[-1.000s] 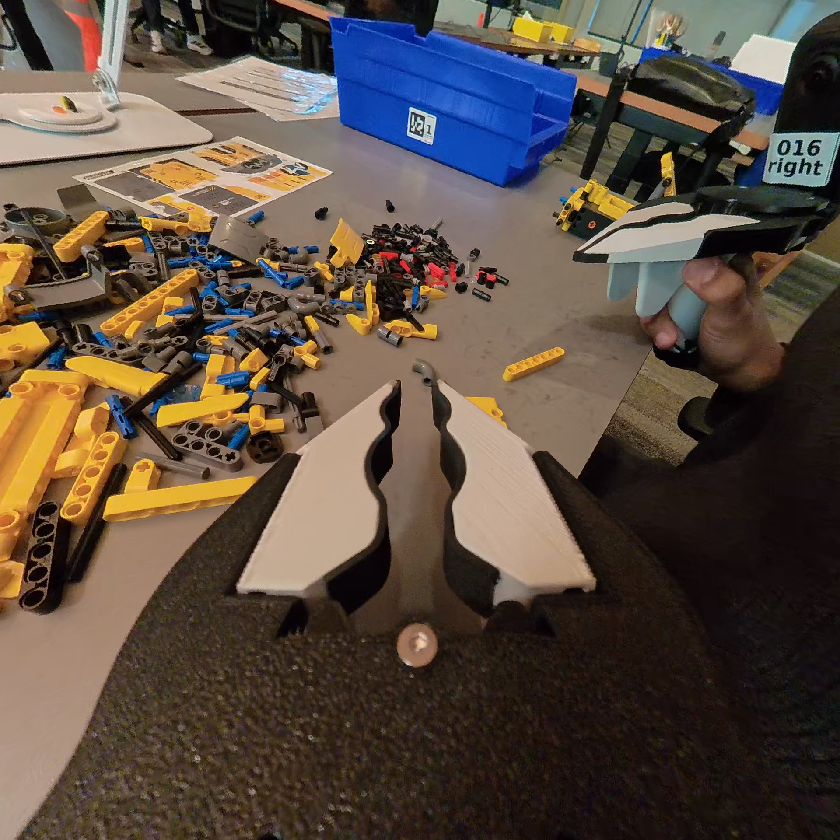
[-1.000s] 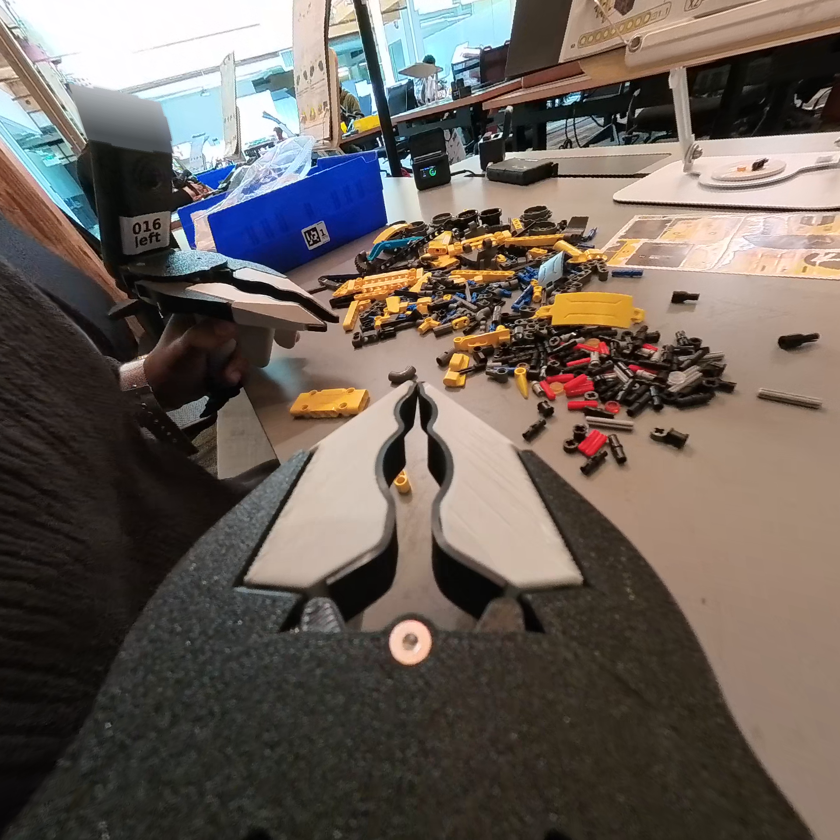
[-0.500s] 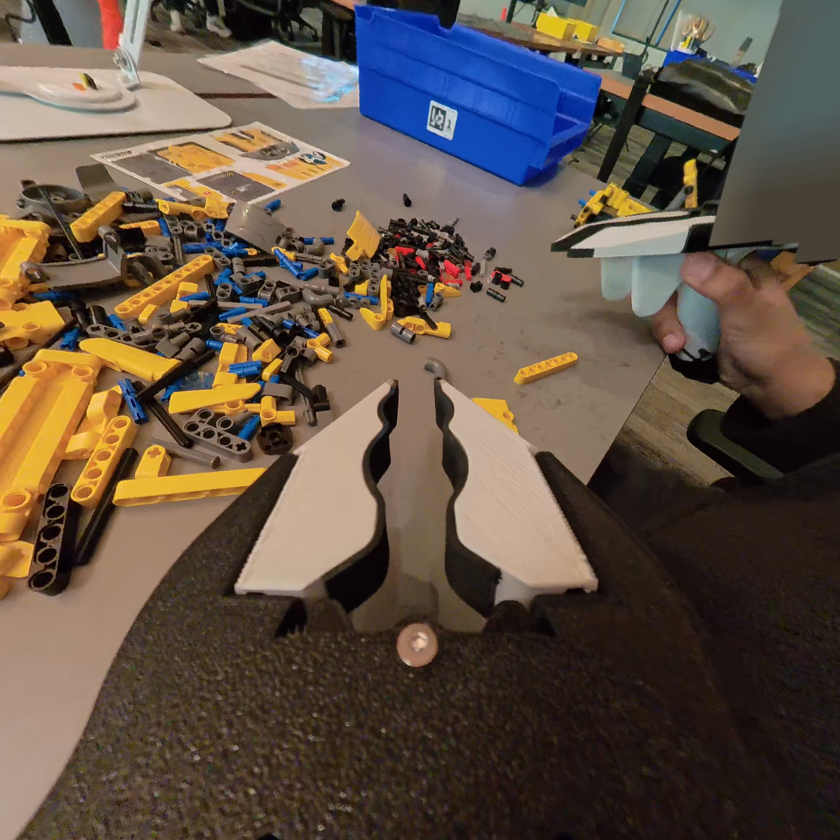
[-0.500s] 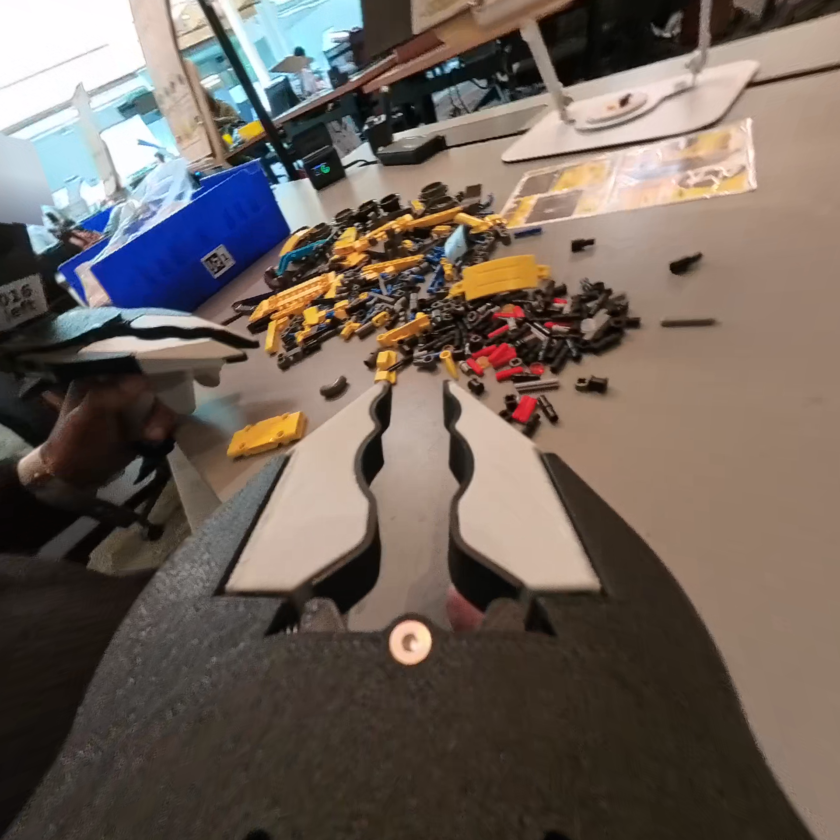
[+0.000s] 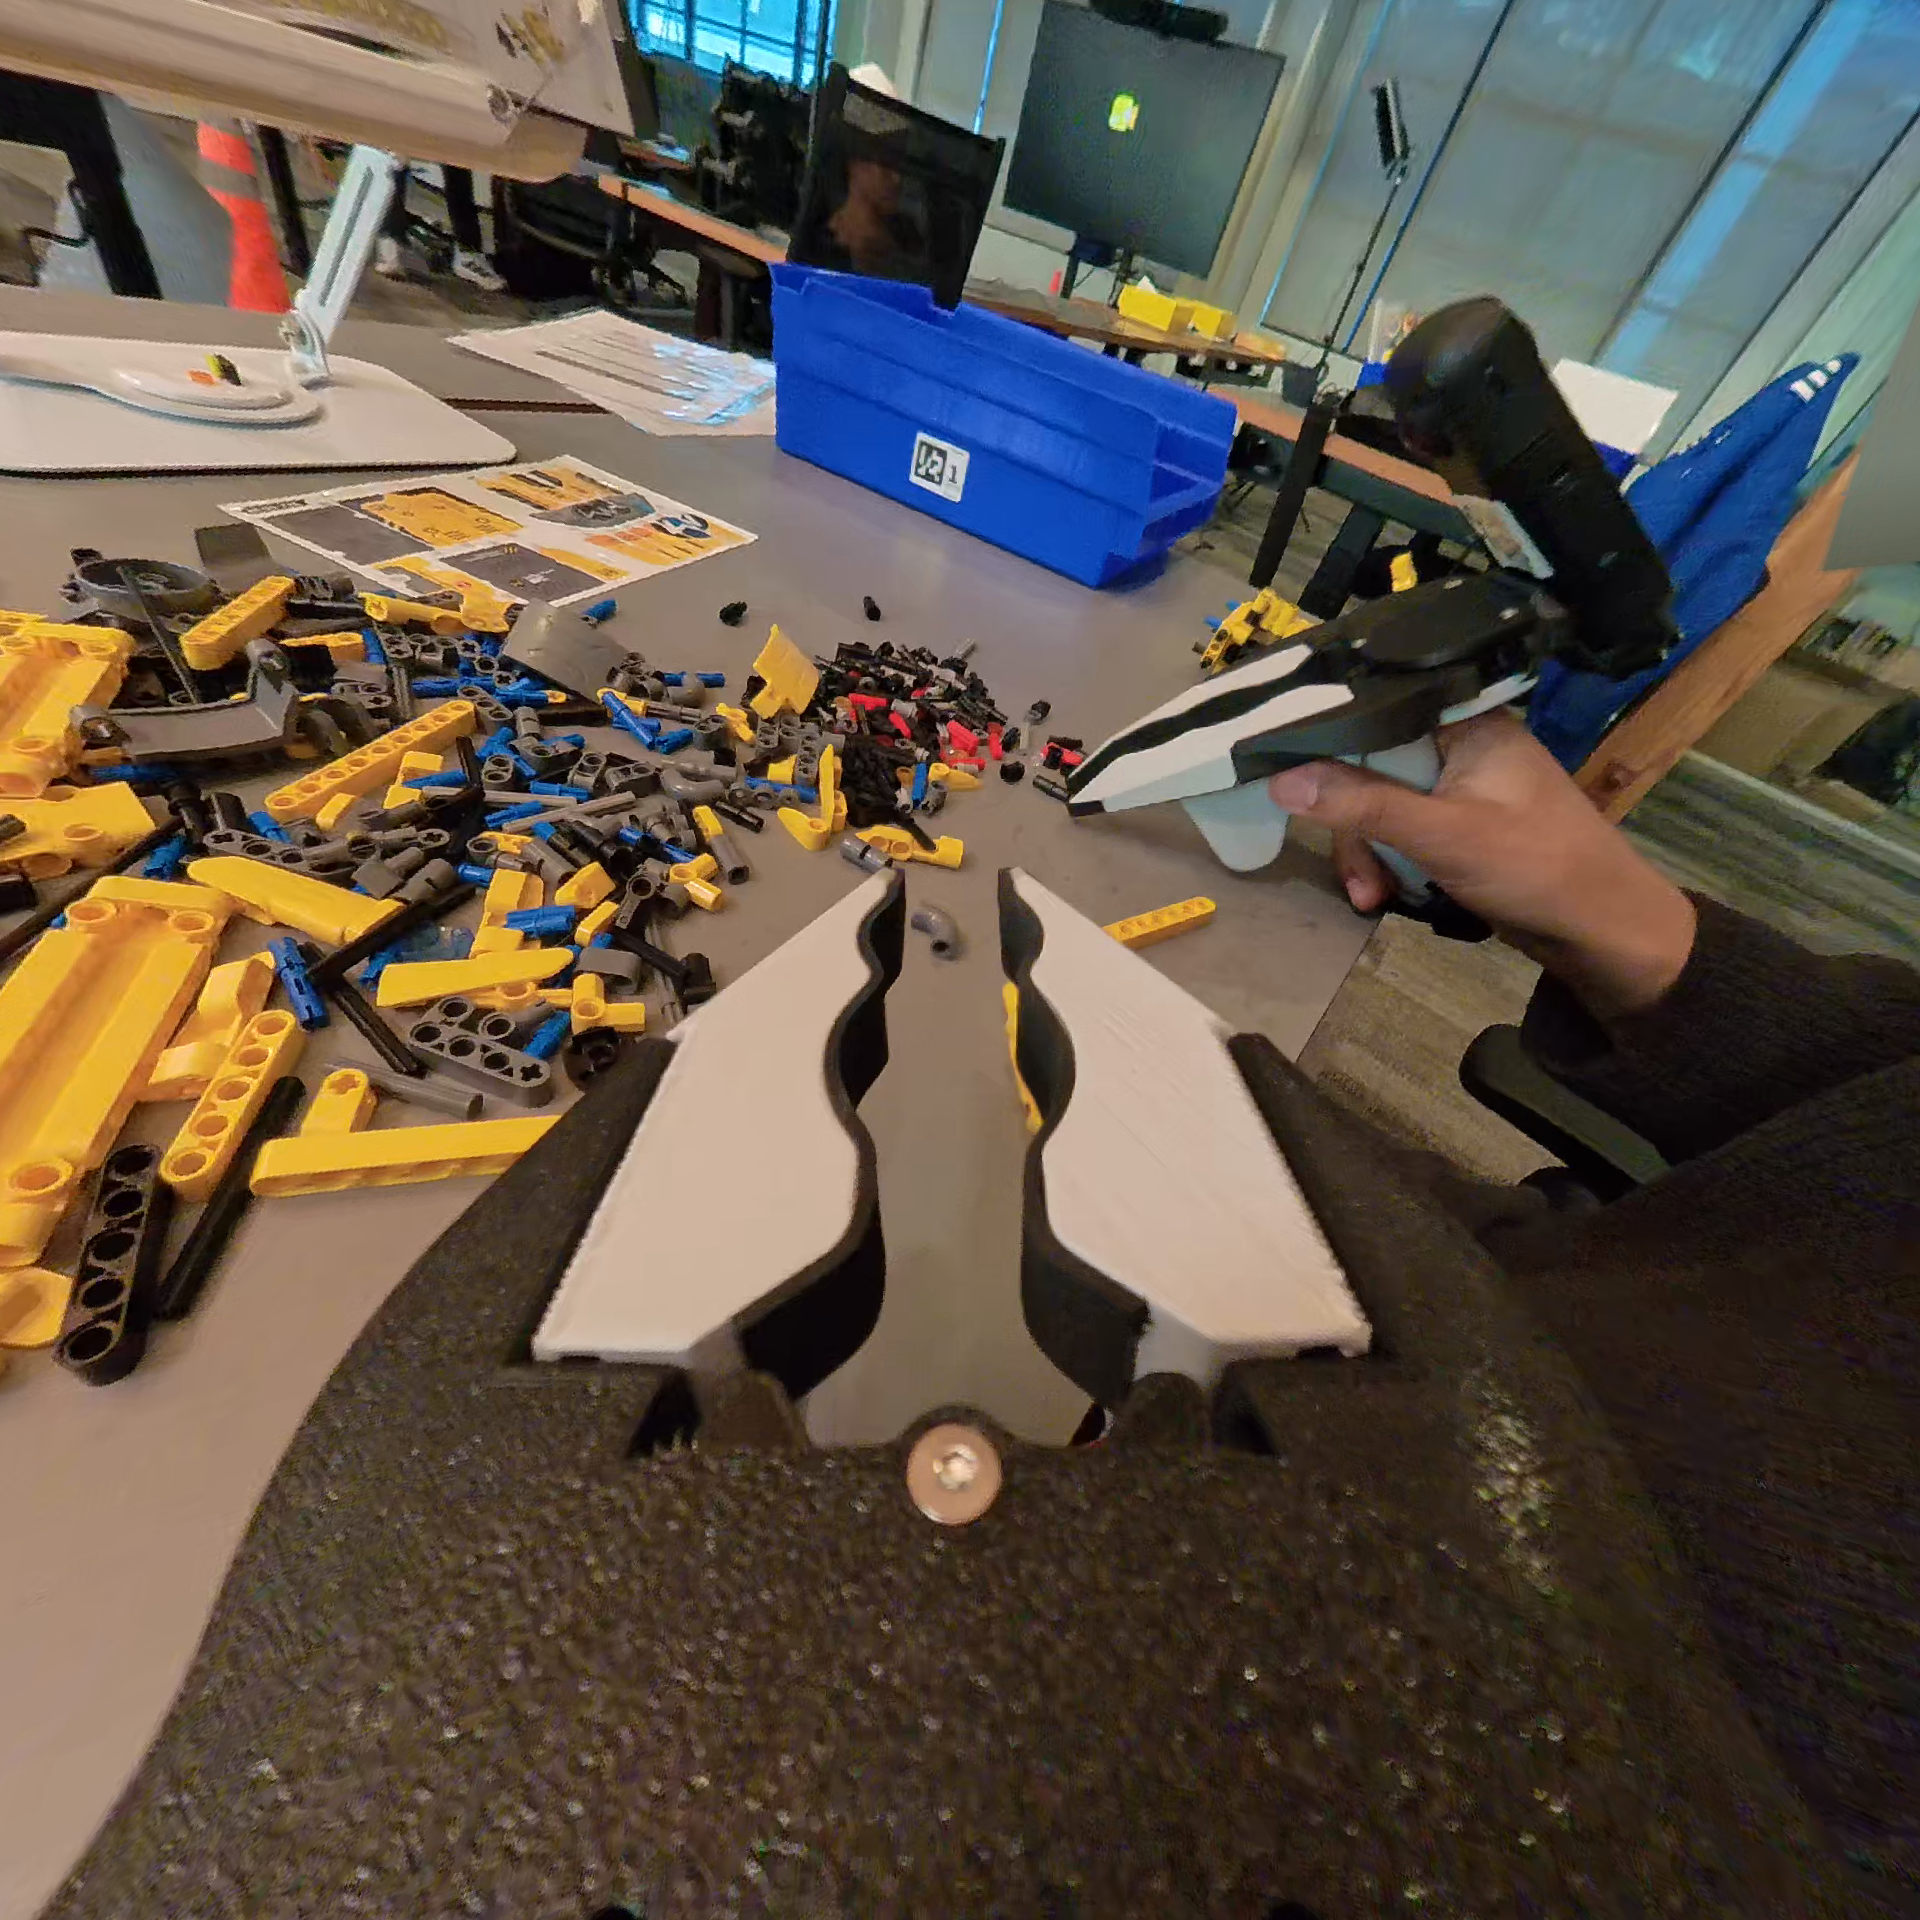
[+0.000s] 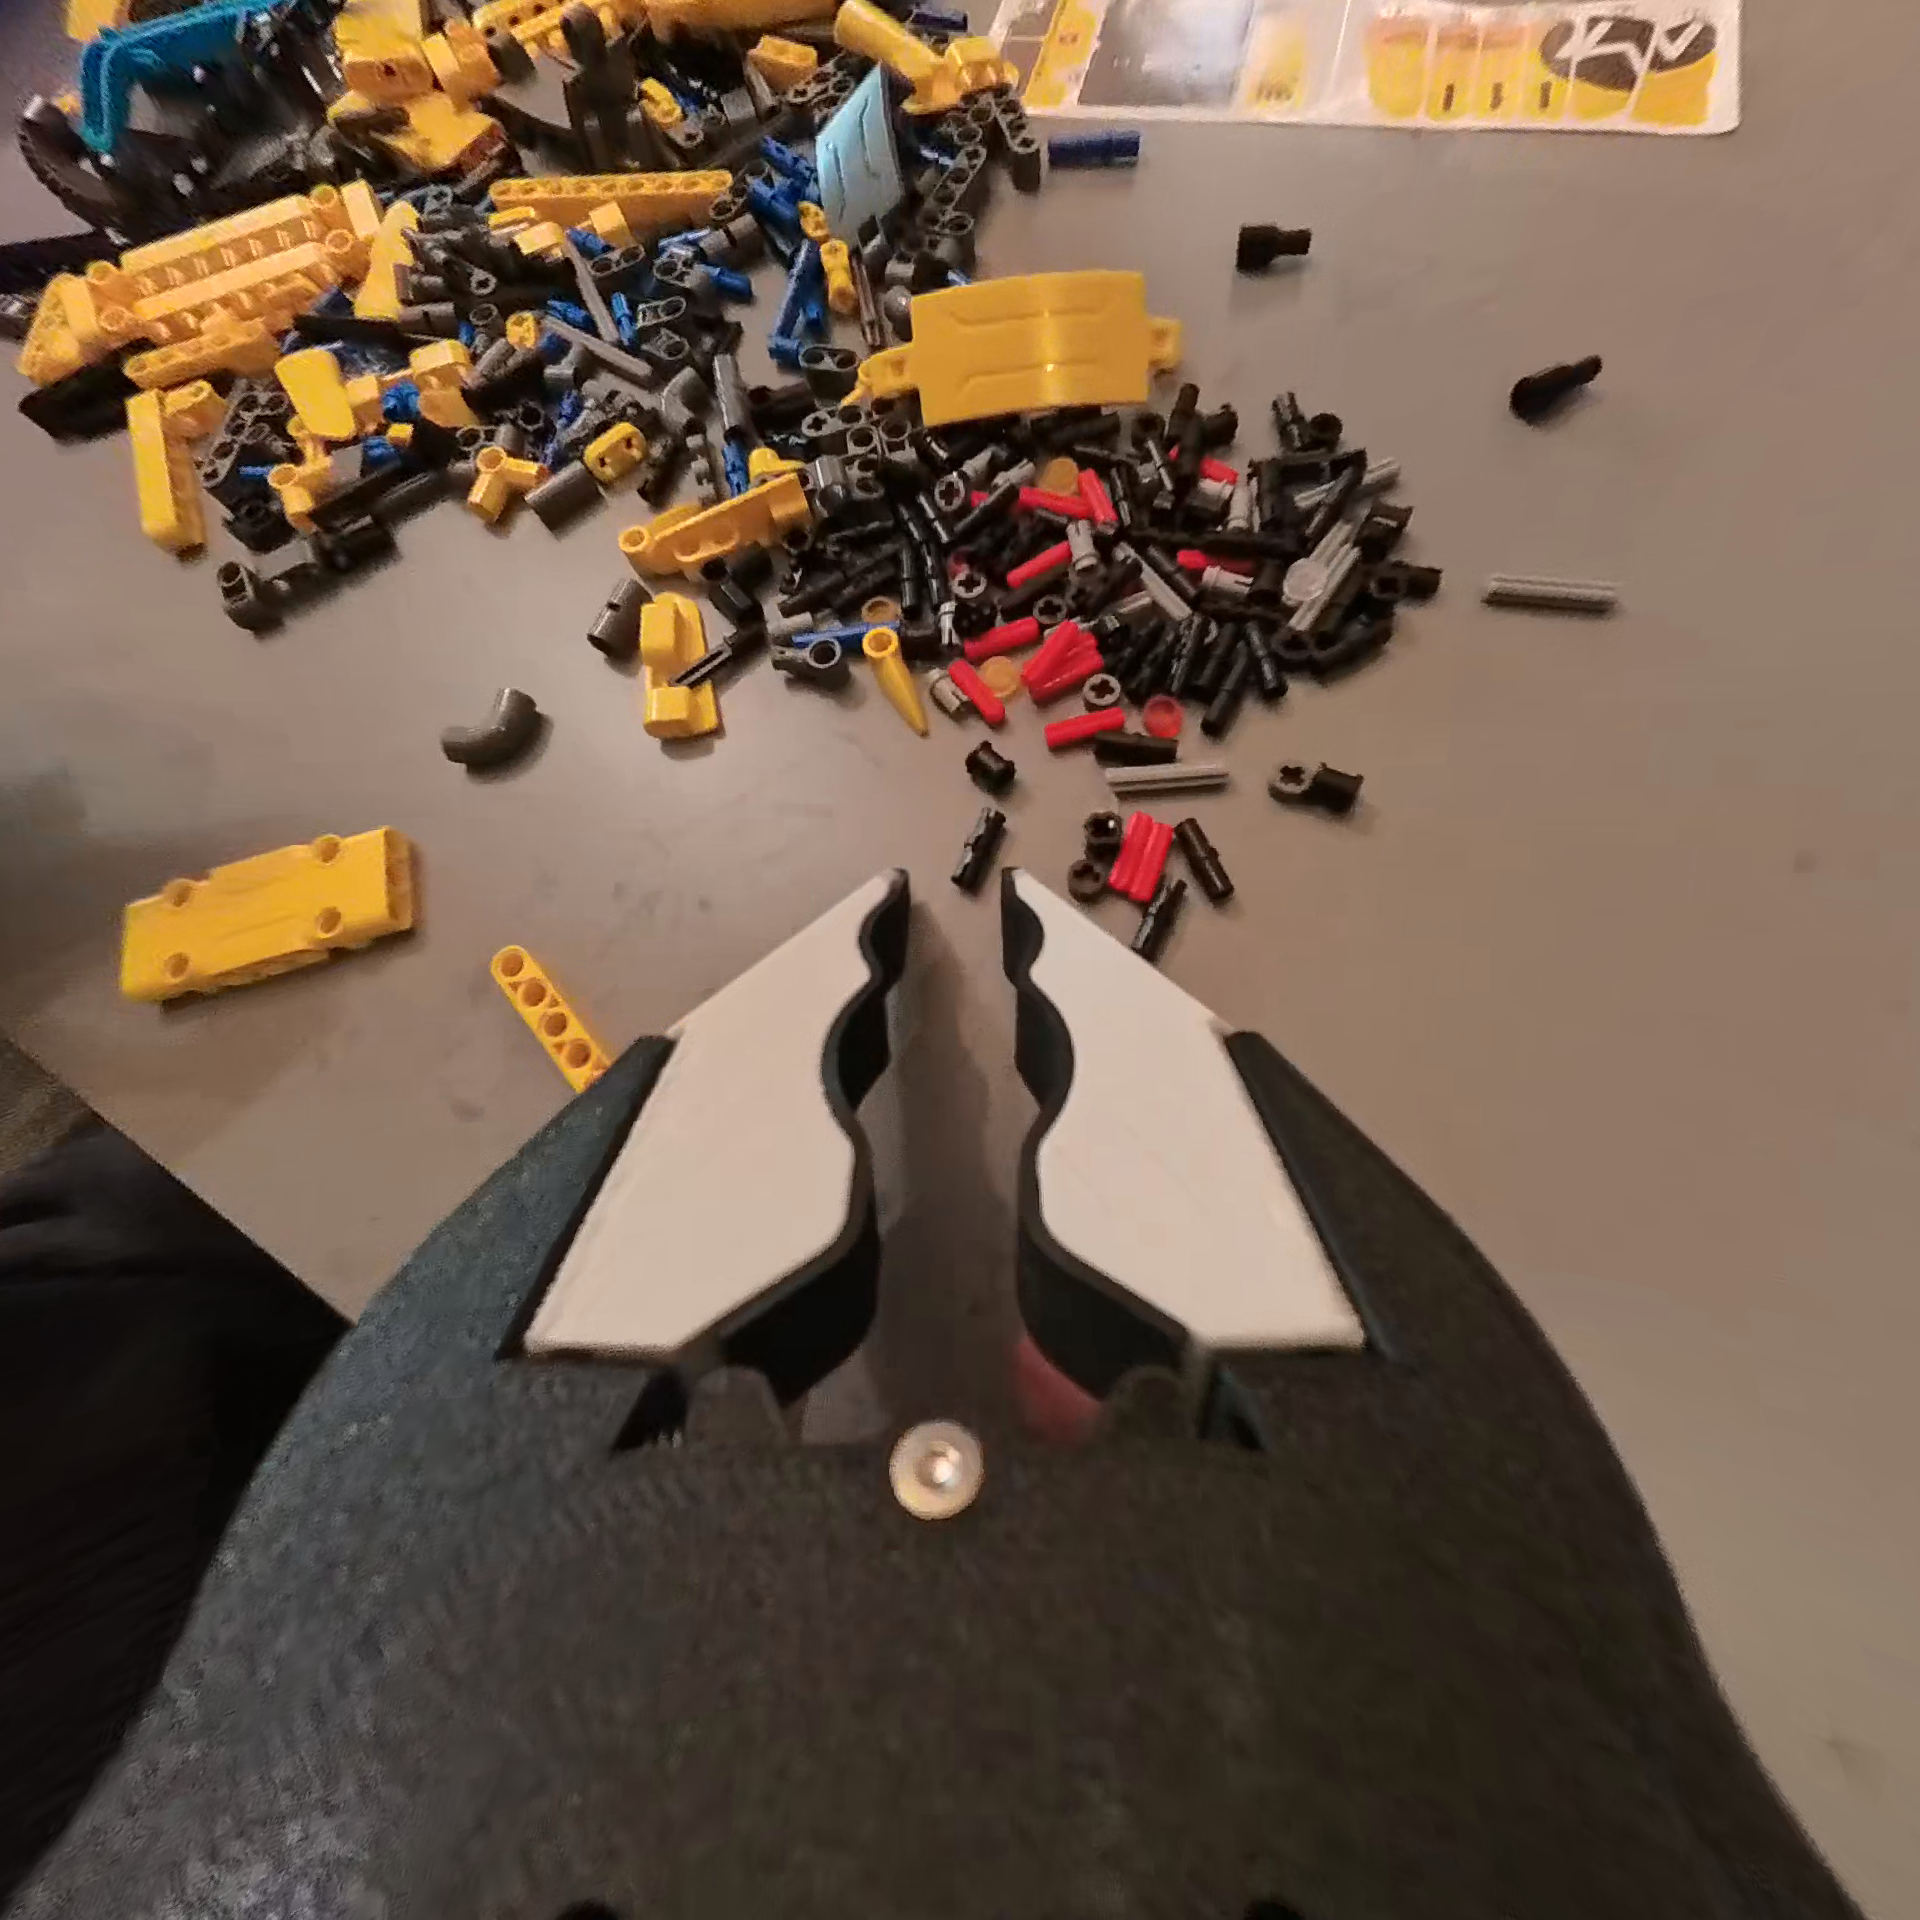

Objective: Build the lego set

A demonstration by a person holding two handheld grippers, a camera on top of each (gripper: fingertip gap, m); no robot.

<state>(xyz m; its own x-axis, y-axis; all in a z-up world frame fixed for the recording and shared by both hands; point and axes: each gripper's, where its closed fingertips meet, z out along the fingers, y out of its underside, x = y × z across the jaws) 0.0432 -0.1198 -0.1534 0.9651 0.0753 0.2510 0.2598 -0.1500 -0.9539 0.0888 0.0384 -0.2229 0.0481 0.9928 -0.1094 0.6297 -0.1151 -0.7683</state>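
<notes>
Left gripper (image 5: pixel 950 883) spread, empty, above the grey table (image 5: pixel 1039 623); a small grey elbow piece (image 5: pixel 938 924) lies just past its tips. Right gripper (image 6: pixel 954 883) spread, empty, tips just short of a black pin (image 6: pixel 979 849) at the near edge of the black-and-red pin pile (image 6: pixel 1122 582). Yellow plate (image 6: pixel 268 912) left of the pile.

Each gripper has a big black body with a bumpy, grainy skin, and one round silver screw (image 5: pixel 954 1473) sits in the middle near the fingers. The left gripper (image 5: pixel 948 896) and the right gripper (image 6: pixel 954 896) both have two pale grey fingers with wavy black pads along the inner edges. The right gripper also has a light grey handle (image 5: pixel 1247 821) under a tall black block, and the person wears a dark knitted sleeve (image 5: pixel 1745 1039).
</notes>
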